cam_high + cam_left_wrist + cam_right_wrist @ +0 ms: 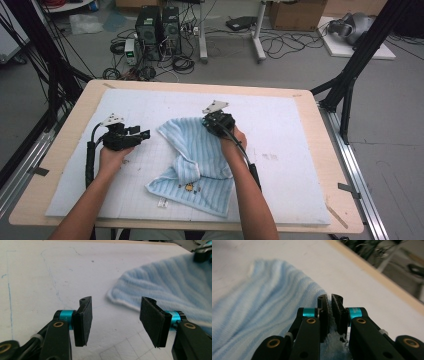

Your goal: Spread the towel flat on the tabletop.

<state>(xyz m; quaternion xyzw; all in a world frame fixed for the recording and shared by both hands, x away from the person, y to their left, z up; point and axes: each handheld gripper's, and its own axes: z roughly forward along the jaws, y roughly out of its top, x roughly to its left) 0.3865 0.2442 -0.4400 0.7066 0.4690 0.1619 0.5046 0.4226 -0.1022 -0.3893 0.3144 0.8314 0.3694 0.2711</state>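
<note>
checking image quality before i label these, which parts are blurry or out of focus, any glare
High view: even light, no glare, a little soft overall; towel and both grippers readable. Left gripper view: pads sharp, towel edge softer. Right gripper view: jaws crisp where they pinch the towel, while the cloth farther off, the table edge and the room behind are blurred.

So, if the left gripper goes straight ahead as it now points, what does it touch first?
Probably the blue striped towel: its near edge lies just ahead of the open left gripper, slightly toward one jaw. Depth is unclear.
</note>
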